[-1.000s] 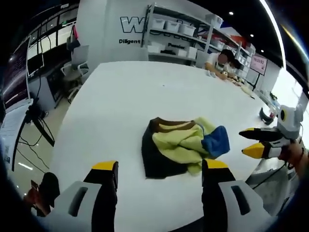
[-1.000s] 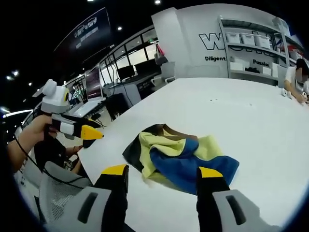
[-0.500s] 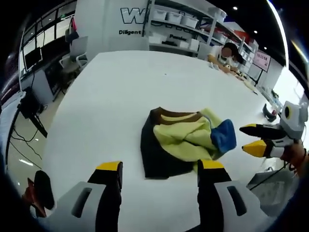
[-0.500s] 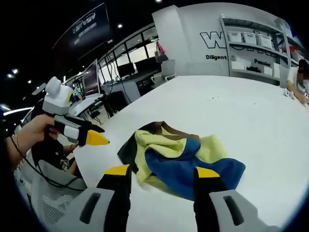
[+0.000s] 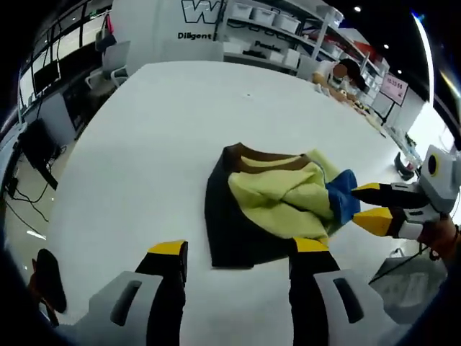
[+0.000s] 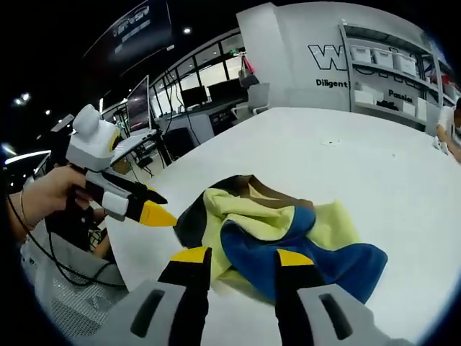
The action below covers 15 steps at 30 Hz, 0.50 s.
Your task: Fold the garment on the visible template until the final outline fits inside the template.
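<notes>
A crumpled garment (image 5: 270, 205) in black, pale yellow and blue, with a brown collar, lies bunched on the white table (image 5: 144, 130). My left gripper (image 5: 239, 249) is open just short of the garment's near black edge. The right gripper (image 5: 366, 205) comes in from the right, open, with its tips at the blue fold. In the right gripper view the garment (image 6: 281, 234) lies right ahead of my right gripper (image 6: 241, 257), whose jaws stand apart over the yellow and blue cloth. The left gripper (image 6: 155, 205), held by a hand (image 6: 43, 198), points at the garment's black side.
The table's near edge runs below both grippers, with a mesh chair (image 6: 65, 288) beneath it. Shelves with white boxes (image 5: 288, 29) stand at the back, where a person (image 5: 338, 72) sits at the table's far end. Desks with monitors (image 6: 194, 97) and an office chair (image 5: 112, 61) stand to the left.
Both grippers have come closer to the garment from opposite sides. The right gripper's tips now reach the blue fold, and its jaws stand a little narrower than before.
</notes>
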{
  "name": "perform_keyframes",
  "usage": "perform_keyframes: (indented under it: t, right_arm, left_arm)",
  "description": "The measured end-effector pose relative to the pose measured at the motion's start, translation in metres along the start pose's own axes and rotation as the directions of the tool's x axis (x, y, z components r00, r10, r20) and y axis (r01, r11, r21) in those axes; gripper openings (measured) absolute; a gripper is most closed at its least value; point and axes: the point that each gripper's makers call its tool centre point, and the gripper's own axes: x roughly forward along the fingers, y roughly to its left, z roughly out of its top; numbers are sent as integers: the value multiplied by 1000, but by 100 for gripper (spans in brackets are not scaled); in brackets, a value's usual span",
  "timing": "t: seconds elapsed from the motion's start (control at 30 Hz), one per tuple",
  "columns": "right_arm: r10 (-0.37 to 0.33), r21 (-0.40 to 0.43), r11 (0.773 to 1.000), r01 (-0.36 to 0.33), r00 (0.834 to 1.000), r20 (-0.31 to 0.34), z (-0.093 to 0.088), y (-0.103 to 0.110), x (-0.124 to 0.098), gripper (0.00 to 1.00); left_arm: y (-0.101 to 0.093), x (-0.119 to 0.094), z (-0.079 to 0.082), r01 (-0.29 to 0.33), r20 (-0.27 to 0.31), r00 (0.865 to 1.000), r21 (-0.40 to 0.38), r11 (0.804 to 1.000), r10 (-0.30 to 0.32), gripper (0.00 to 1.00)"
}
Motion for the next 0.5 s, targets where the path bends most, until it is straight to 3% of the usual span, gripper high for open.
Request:
perform_keyframes:
  t: [0.4, 0.5]
  right_arm:
    - [10, -9, 1000, -11, 999, -38, -6, 4, 19, 26]
    - [-9, -3, 1000, 8, 999, -51, -9, -1, 24, 21]
  left_arm:
    - [2, 15, -3, -4, -22, 1000, -6, 1000, 3, 52]
    - [4, 22, -7, -6, -37, 999, -8, 1000, 5, 52]
